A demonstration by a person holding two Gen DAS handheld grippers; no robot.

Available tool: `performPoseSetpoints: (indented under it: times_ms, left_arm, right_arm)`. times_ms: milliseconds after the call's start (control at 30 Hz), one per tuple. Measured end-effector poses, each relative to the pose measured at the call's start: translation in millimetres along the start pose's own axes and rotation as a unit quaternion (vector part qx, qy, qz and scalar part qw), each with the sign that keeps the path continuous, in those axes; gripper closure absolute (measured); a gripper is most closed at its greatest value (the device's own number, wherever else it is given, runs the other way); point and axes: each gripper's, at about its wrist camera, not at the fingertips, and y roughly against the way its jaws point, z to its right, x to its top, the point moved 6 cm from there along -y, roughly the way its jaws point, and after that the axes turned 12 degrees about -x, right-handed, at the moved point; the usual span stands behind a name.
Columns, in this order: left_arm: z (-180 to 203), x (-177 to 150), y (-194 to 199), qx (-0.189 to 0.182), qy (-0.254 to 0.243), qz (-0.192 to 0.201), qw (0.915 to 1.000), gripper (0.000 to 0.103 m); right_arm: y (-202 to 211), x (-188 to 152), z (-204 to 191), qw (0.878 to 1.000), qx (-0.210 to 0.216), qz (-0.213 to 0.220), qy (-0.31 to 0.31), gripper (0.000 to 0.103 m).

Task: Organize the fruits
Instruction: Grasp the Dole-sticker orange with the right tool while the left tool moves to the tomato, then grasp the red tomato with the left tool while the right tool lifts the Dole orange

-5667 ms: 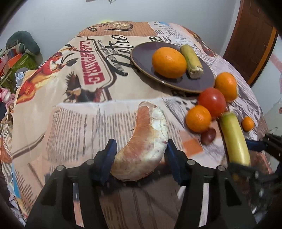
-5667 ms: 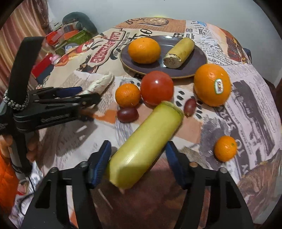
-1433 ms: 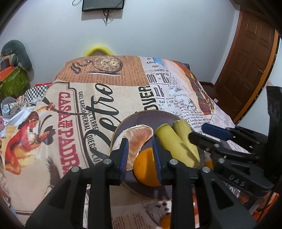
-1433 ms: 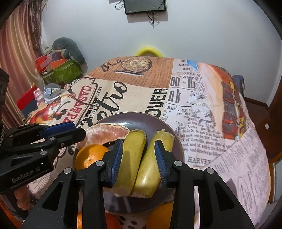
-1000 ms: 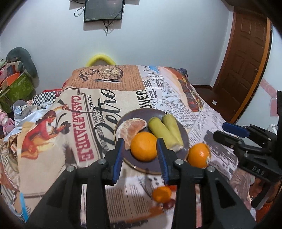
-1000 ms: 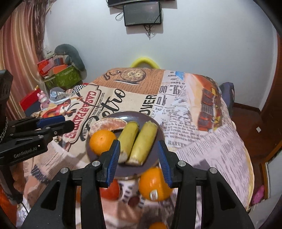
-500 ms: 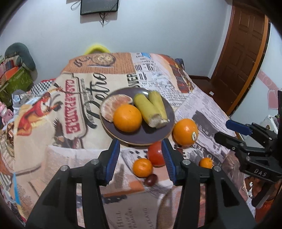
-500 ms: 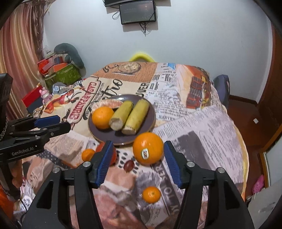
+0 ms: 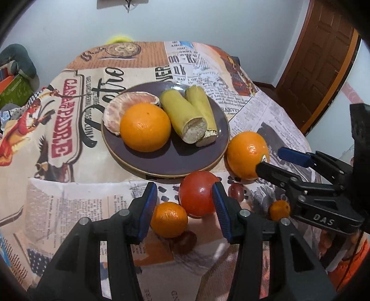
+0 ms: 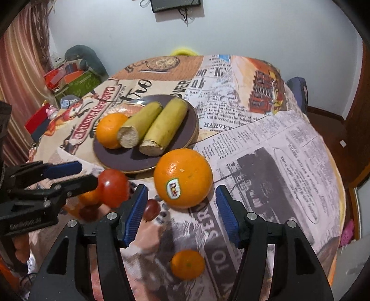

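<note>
The wall is pale blue-white, and a dark screen with loose wires hangs high on it. A brown wooden door stands off to the right. On the left hangs a striped pink curtain — beside it sits a heap of bright boxes with a grey cushion on top. The floor is dark brown.

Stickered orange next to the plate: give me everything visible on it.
The stickered orange is large, round and bright, with dimpled peel that looks intact and a small oval brand label low on its near side. It sits on the newspaper-print tablecloth just off the near-right rim of the dark plate, seemingly against that rim. The right tongs, open, frame it without contact. A dark grape lies near its lower left; contact unclear.
</note>
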Motion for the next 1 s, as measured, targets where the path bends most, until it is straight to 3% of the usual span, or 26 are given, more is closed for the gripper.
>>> performPoseSetpoints:
  times_ms: [67, 367, 767, 1000]
  left_arm:
    - [-1.4, 2.1, -2.9, -0.009, 0.004, 0.003, 0.9999, 0.047]
    - [6.2, 7.3, -10.8, -0.020, -0.012, 0.003, 0.9997, 0.046]
    - [15.5, 2.0, -15.1, -0.026, -0.009, -0.007, 0.9996, 0.046]
    - [21.5, -1.1, -27.3, 0.005, -0.027, -0.016, 0.9995, 0.046]
  right_arm:
    - [-8.2, 1.9, -1.0, 1.000, 0.001, -0.003, 0.003, 0.042]
    - [-28.1, 4.7, -6.3, 1.000, 0.011, -0.012, 0.012, 0.036]
    - [-9.8, -6.3, 16.8, 1.000, 0.007, -0.012, -0.020, 0.038]
    - [3.3, -6.6, 29.8, 1.000, -0.003, 0.002, -0.030, 0.038]
